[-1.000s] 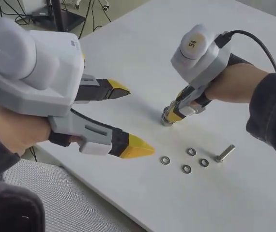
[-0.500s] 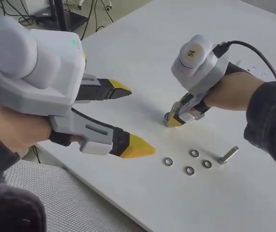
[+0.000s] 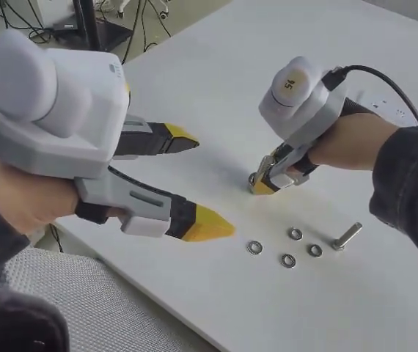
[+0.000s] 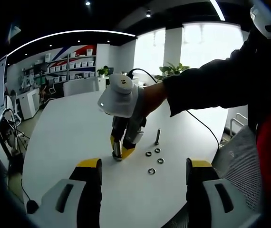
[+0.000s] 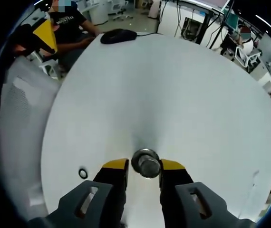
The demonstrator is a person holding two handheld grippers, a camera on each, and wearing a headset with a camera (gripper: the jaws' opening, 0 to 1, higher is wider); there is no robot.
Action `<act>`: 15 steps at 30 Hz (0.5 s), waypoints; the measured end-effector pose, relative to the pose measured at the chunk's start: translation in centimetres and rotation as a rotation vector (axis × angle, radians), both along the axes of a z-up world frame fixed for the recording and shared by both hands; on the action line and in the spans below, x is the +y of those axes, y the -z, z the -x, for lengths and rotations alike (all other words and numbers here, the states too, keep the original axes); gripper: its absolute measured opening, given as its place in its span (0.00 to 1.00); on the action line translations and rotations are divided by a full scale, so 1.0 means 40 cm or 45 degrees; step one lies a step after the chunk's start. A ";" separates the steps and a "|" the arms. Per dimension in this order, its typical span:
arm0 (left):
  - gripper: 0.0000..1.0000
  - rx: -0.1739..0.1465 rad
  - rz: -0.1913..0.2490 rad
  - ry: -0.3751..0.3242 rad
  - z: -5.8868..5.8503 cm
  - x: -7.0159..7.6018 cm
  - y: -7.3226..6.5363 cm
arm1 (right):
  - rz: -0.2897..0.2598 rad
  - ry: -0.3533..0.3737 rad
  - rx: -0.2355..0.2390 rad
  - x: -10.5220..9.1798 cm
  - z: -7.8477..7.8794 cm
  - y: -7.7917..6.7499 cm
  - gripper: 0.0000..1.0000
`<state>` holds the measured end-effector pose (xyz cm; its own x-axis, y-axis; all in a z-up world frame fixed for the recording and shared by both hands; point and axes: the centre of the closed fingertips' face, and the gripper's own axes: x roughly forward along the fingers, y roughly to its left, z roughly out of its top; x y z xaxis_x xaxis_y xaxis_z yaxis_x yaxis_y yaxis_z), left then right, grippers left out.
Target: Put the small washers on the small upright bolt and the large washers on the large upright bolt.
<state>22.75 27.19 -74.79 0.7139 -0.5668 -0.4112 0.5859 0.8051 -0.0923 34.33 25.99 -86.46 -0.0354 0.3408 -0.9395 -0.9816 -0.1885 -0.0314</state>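
White table [image 3: 216, 88]; right gripper [image 3: 264, 185] tight around large bolt [image 5: 146, 163]; left gripper [image 3: 210, 183] agape

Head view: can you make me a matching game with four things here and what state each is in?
1 left hand-held gripper
2 right hand-held gripper
3 small bolt
4 washers

A lying on its side
B shut on the large bolt
C open, empty
D flat in a loose cluster

Pairs: 1-C, 2-B, 3-A, 4-D
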 end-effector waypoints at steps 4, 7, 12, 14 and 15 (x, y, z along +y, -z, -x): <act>0.72 -0.001 -0.004 0.001 -0.001 0.000 0.001 | -0.004 0.004 -0.008 -0.006 -0.003 -0.002 0.29; 0.72 -0.005 -0.002 0.003 -0.003 -0.001 -0.003 | -0.022 0.012 -0.004 -0.005 -0.003 -0.015 0.30; 0.72 -0.011 -0.005 0.004 -0.008 0.000 -0.008 | -0.061 0.023 -0.014 0.000 -0.005 -0.039 0.34; 0.72 -0.013 -0.004 0.005 -0.009 0.000 -0.011 | -0.075 0.029 -0.010 0.001 -0.003 -0.047 0.34; 0.72 -0.015 -0.002 0.007 -0.010 -0.001 -0.014 | -0.087 0.035 -0.012 0.000 -0.003 -0.055 0.34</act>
